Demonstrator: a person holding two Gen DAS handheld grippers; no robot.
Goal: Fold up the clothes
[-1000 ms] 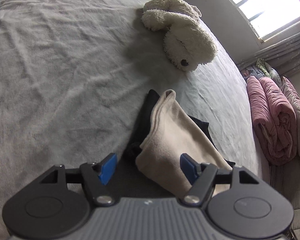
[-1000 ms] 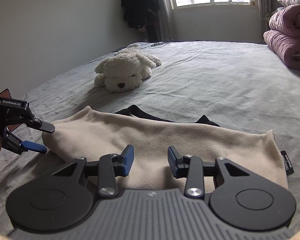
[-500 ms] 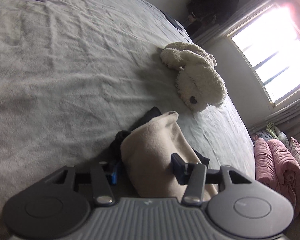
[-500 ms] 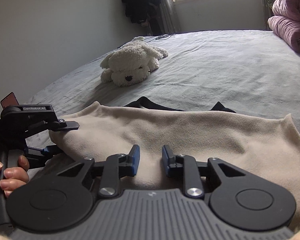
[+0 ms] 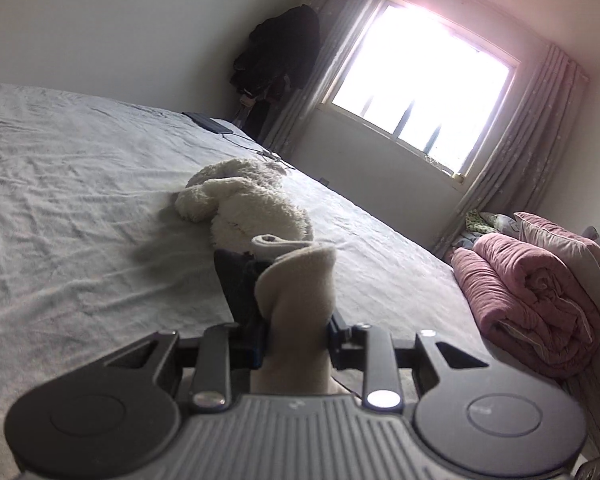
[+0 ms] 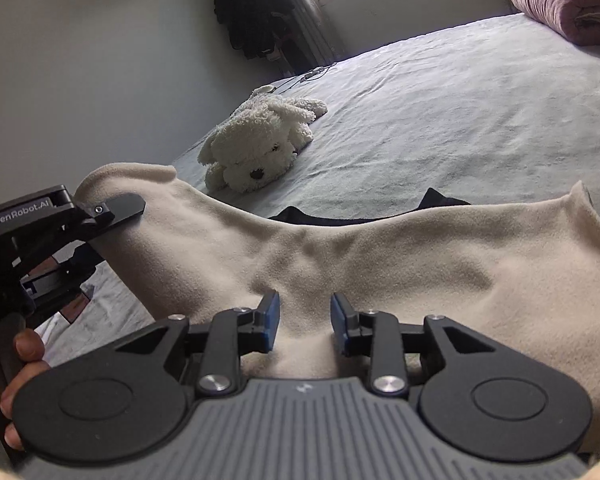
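Near the white plush dog (image 6: 260, 148), both tongs, left (image 5: 296, 340) and right (image 6: 305, 320), pinch the beige fleece garment (image 6: 420, 264); the black garment (image 6: 312, 216) beneath may snag.

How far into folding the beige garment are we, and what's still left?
Early. Both grips look done: the left gripper and right gripper are each shut on the beige garment, lifting its near edge off the bed. The fold-over remains, then the black garment underneath.
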